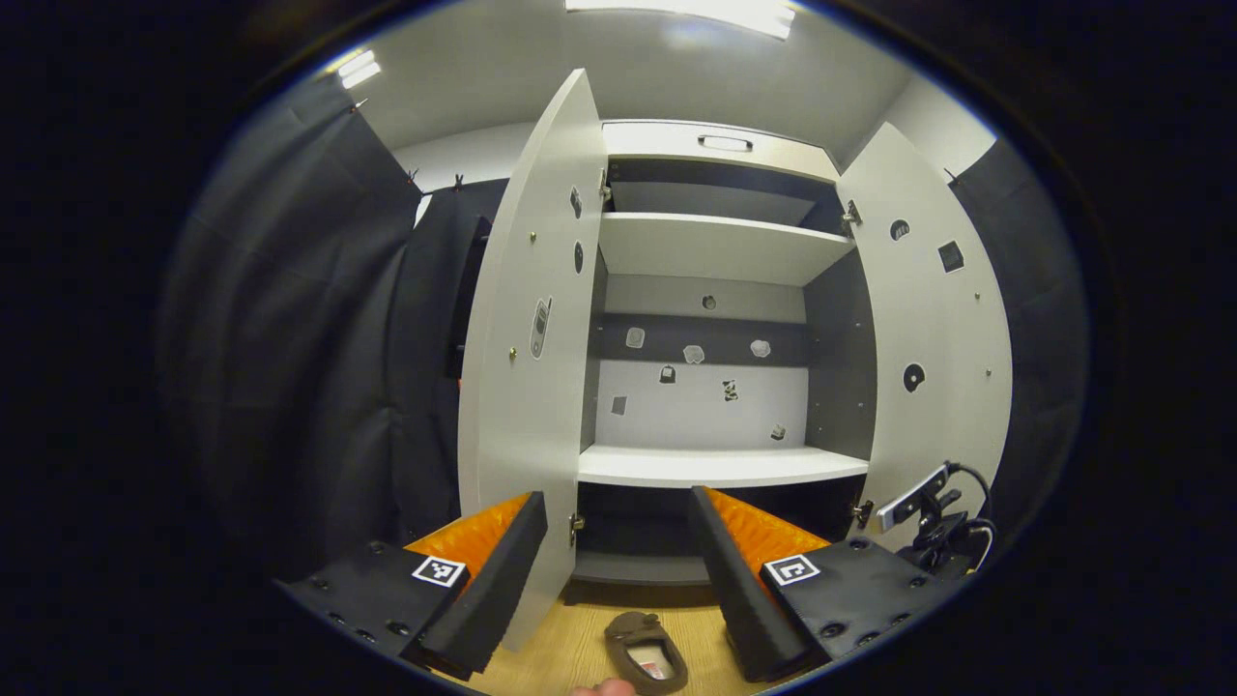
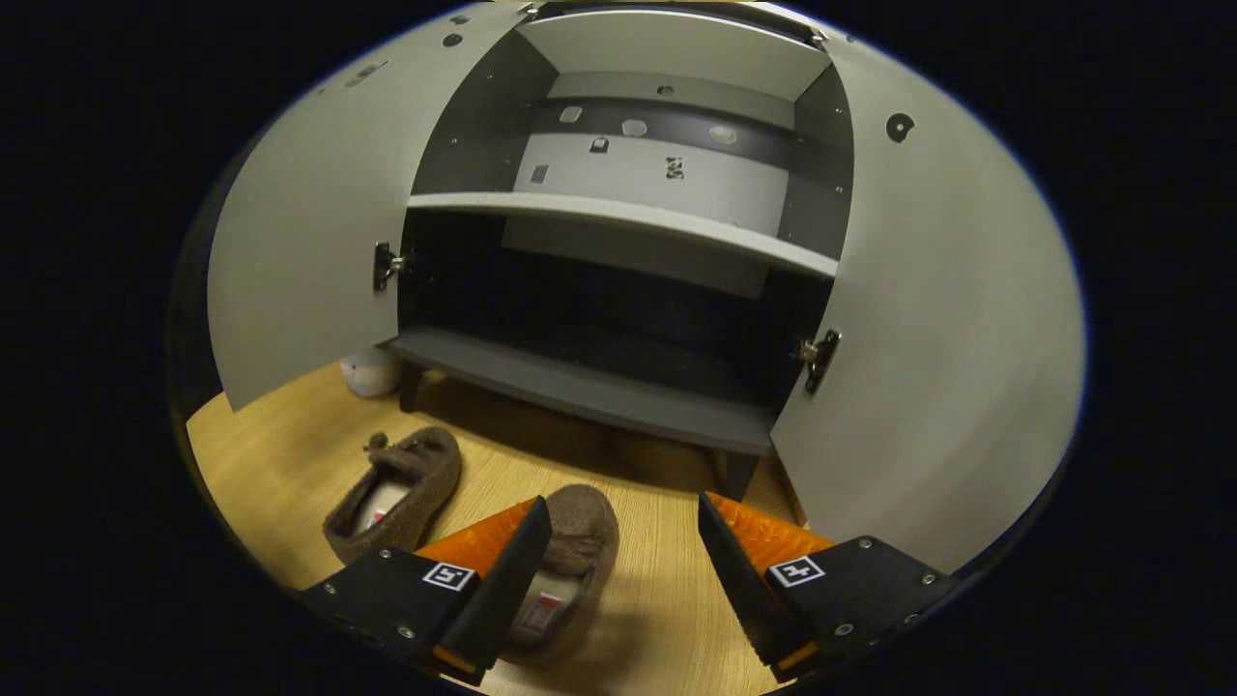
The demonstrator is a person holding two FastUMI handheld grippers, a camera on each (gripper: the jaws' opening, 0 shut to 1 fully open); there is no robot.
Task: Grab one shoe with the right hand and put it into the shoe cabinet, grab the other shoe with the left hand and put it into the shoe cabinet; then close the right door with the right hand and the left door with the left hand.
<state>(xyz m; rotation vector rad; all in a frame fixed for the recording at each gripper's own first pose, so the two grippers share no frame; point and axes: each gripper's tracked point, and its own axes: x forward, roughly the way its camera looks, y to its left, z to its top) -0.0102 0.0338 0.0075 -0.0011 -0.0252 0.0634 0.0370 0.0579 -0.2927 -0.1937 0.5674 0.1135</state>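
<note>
Two brown fuzzy slippers lie on the wooden floor in front of the open shoe cabinet (image 2: 618, 217). In the right gripper view, one slipper (image 2: 396, 488) lies to the left. The other slipper (image 2: 577, 551) sits just ahead of my right gripper (image 2: 623, 501), partly behind its left finger; the gripper is open and hovers over it. My left gripper (image 1: 616, 495) is open and empty, held higher and facing the cabinet's shelves (image 1: 720, 466). Below it, one slipper (image 1: 646, 652) shows on the floor. Both doors, left (image 1: 527, 387) and right (image 1: 928, 319), stand wide open.
The cabinet's dark bottom shelf (image 2: 580, 387) is bare and sits low over the floor. A small white object (image 2: 370, 370) rests by the cabinet's left leg. A camera on a stand (image 1: 928, 507) is beside the right door. Black cloth walls flank the cabinet.
</note>
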